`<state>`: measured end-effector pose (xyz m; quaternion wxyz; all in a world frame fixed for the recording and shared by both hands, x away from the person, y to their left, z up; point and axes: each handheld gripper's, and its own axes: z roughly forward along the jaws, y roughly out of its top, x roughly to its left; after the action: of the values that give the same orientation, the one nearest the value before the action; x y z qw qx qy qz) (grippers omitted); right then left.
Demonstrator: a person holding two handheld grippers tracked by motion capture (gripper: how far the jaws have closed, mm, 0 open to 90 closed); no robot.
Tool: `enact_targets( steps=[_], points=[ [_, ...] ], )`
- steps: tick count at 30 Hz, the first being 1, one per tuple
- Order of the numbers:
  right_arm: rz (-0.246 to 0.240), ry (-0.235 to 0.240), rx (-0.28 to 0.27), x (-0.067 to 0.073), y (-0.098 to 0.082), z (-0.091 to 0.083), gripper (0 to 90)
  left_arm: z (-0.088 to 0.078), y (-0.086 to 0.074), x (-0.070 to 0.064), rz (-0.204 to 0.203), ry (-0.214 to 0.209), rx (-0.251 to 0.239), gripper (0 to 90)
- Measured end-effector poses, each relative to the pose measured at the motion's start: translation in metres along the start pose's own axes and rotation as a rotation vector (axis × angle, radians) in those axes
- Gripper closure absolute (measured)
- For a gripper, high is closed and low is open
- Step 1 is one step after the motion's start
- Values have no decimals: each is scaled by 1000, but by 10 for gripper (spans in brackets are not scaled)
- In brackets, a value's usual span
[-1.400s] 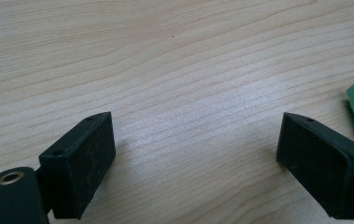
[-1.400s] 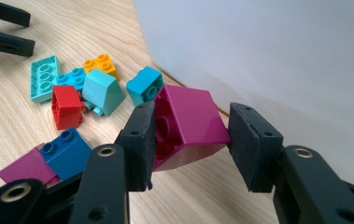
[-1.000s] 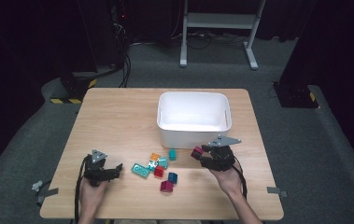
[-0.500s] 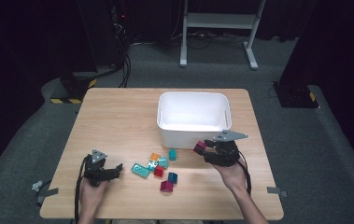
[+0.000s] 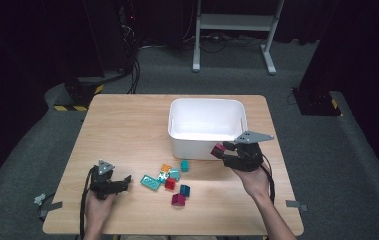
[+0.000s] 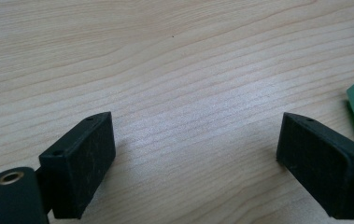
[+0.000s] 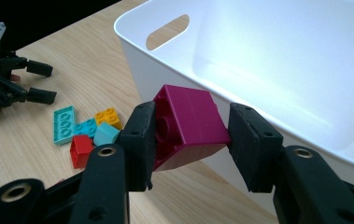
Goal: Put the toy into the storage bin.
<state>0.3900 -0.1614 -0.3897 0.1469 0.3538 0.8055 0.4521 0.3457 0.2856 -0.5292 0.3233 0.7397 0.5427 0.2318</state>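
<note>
Two grippers working: right gripper (image 7: 188, 135) is clamping a magenta brick (image 7: 186, 128), tilted, hanging just off the white bin (image 5: 204, 127)'s near wall at its 5 o'clock corner. Left gripper (image 6: 195, 154) is idling wide apart over bare tabletop (image 6: 165, 56), loose bricks (image 5: 169, 177) at its 3 o'clock.

The magenta brick (image 7: 188, 126), tilted, sits clamped just outside the white bin's (image 7: 277, 70) wall.

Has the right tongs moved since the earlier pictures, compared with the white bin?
Yes. The right tongs, shut on the magenta block, have moved up and rightward along the white bin, now at its front wall.
</note>
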Motion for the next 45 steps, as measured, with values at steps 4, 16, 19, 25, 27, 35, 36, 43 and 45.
enact_targets(
  steps=[4,16,19,25,27,35,36,43,45],
  points=[
    [-10,-2,-12,-1,8,-5,534,0,0,0,0,0,0,115],
    [1,-6,-18,-8,27,-11,534,0,0,0,2,0,1,115],
    [-2,-13,-18,-9,30,-10,534,0,0,0,0,0,0,115],
    [10,-21,-34,-13,37,-9,534,0,0,0,2,0,1,115],
    [12,-29,-33,-15,40,-7,534,0,0,0,2,0,1,115],
    [12,-50,-28,-20,47,-2,534,0,0,0,2,0,1,115],
    [19,-50,-28,-20,48,-1,534,0,0,0,0,0,0,115],
    [41,-75,-18,-30,48,8,533,0,0,0,0,0,0,115],
    [48,-86,-19,-33,48,10,533,0,0,0,0,0,0,115]
  ],
)
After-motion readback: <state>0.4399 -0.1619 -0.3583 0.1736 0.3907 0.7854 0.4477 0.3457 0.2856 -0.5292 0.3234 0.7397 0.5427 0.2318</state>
